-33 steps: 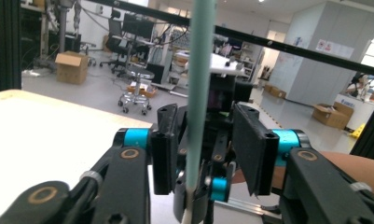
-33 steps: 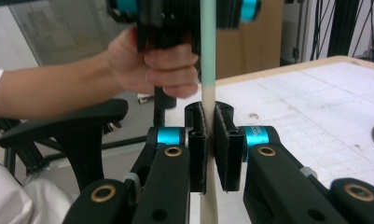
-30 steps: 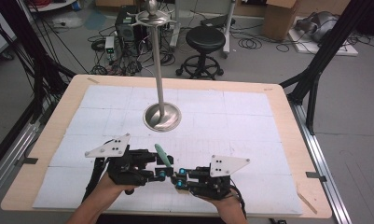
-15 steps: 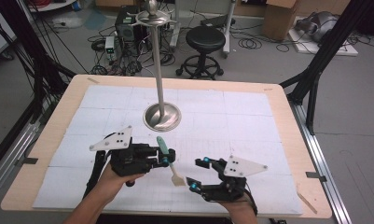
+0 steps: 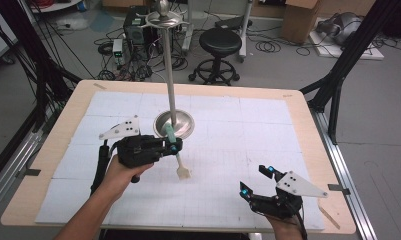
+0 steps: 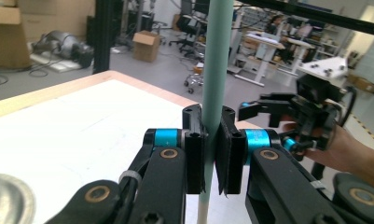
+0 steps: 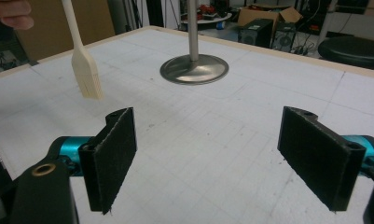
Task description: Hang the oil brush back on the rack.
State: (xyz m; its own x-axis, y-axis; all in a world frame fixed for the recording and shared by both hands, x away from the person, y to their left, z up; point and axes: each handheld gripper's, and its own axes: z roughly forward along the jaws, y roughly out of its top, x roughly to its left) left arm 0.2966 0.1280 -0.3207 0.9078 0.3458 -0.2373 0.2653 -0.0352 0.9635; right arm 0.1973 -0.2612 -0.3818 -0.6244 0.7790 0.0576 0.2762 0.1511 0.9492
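— On the table (image 5: 308, 130), what's listed?

— Item one: my left tongs (image 5: 174, 146) clamped on a brush (image 5: 176, 155), green handle up, bristles hanging above the white mat. Item two: right tongs (image 5: 255, 181), spread wide, well apart near the front edge.

— Obstructions?

— Metal stand (image 5: 173, 122), its round base just behind the brush.

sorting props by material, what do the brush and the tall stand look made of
Brush: pale matte handle with a green end, likely painted wood or plastic; cream head, bristles or silicone, unclear. Stand: likely polished metal, since its dished base shows reflections.
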